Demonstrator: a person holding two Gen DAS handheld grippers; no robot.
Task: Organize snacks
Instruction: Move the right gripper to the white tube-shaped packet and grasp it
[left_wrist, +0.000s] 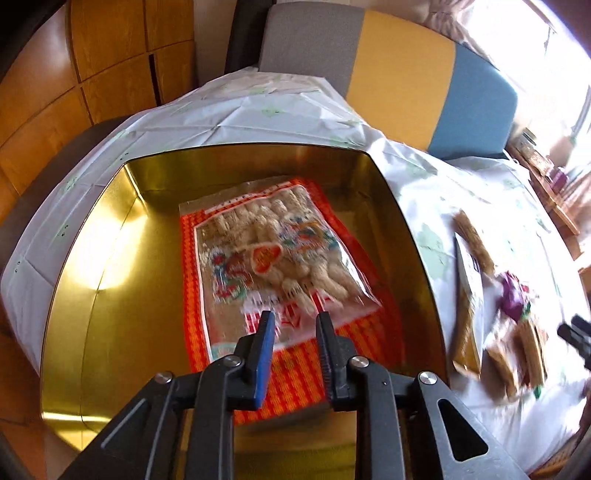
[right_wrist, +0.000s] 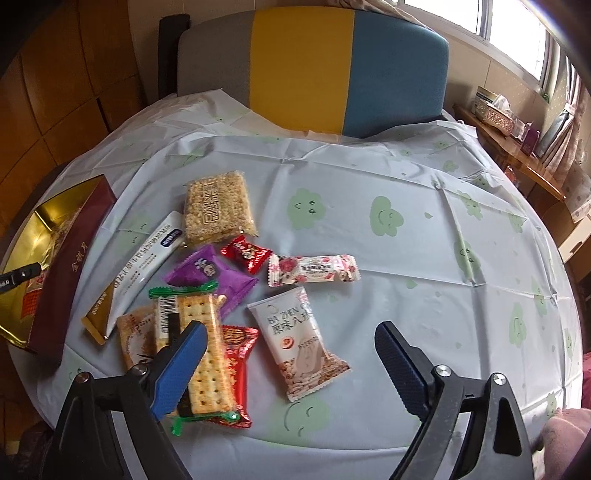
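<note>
1. Your left gripper (left_wrist: 293, 317) sits over the gold tin (left_wrist: 110, 258), jaws parted a little, nothing pinched between them.
2. A clear bag of puffed snacks (left_wrist: 273, 254) lies flat on the tin floor, on top of an orange-red checked packet (left_wrist: 295, 369). Its near edge is just beyond the left fingertips; the view is too blurred to tell whether they touch.
3. Your right gripper (right_wrist: 290, 341) is spread wide above the tablecloth (right_wrist: 406, 258), empty.
4. Its blue pad (right_wrist: 181, 369) overlaps the cracker pack (right_wrist: 207, 354) in view; I can't tell whether they touch.
5. The white BA ZHEN pouch (right_wrist: 299, 343) lies between the right jaws, clear of both.
6. Loose on the cloth: rice crisp bar (right_wrist: 218, 206), long white sachet (right_wrist: 144, 269), purple wrapper (right_wrist: 210, 277), small red candy (right_wrist: 245, 253), pink floral bar (right_wrist: 314, 269), red packet (right_wrist: 236, 373) under the crackers.
7. The tin's maroon wall (right_wrist: 70, 266) is at the left of the pile.
</note>
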